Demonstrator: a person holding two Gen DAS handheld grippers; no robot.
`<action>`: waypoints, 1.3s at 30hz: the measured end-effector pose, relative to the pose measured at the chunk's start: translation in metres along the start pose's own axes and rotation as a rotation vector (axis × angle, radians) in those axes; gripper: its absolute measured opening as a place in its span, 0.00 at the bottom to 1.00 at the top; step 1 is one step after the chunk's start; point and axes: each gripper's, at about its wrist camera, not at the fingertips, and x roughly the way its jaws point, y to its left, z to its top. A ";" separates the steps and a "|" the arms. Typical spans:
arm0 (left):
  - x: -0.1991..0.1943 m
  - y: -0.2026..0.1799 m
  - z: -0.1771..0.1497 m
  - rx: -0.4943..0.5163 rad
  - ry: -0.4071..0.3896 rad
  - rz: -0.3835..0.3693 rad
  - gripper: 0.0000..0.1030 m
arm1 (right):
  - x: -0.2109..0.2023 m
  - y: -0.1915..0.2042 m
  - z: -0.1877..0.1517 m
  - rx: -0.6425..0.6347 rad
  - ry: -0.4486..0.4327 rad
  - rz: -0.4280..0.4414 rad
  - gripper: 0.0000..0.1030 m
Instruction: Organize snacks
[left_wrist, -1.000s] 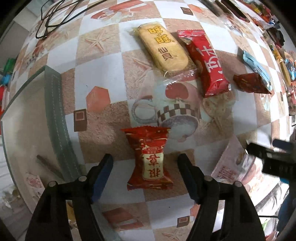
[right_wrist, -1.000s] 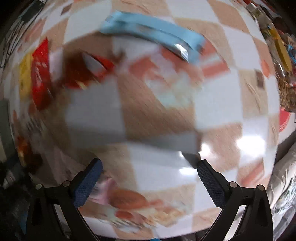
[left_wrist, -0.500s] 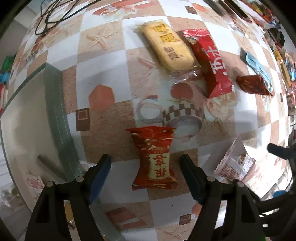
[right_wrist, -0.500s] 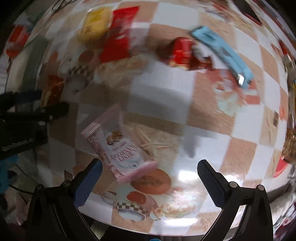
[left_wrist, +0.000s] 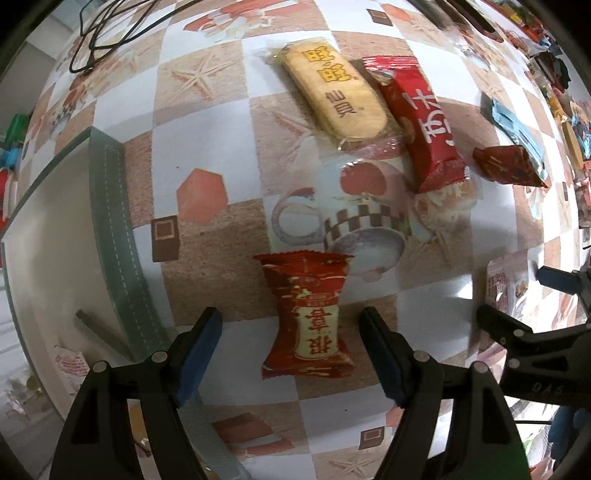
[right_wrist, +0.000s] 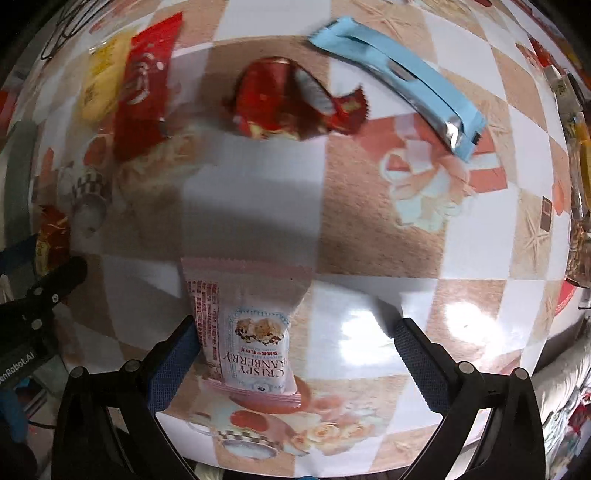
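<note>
My left gripper (left_wrist: 291, 350) is open, its jaws either side of a red snack packet with a gold label (left_wrist: 308, 314) that lies flat on the checked tablecloth. My right gripper (right_wrist: 295, 362) is open around a pink cranberry crisp packet (right_wrist: 251, 328), which lies against the left finger; it also shows in the left wrist view (left_wrist: 508, 284). A yellow rice cracker pack (left_wrist: 334, 96), a long red bar (left_wrist: 424, 122), a small dark red packet (right_wrist: 291, 99) and a light blue bar (right_wrist: 399, 77) lie farther back.
A grey-green box with a pale inside (left_wrist: 110, 236) stands at the left, next to my left gripper. Black cables (left_wrist: 107, 33) lie at the far left. More packets crowd the table's right edge (right_wrist: 576, 122). The table's front edge is close below both grippers.
My right gripper has swung left and down until the pink packet lies between its jaws. My left gripper has edged slightly closer over the red packet. Both stayed open.
</note>
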 end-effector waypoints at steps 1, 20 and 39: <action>0.000 -0.002 0.001 0.002 0.000 0.001 0.78 | -0.002 -0.009 -0.002 -0.003 0.001 0.001 1.00; -0.004 -0.024 -0.006 -0.002 0.000 0.004 0.79 | -0.005 -0.035 -0.021 0.025 -0.028 0.006 1.00; -0.010 -0.032 -0.015 0.027 -0.003 -0.013 0.51 | -0.010 -0.028 -0.024 0.024 -0.009 0.010 0.82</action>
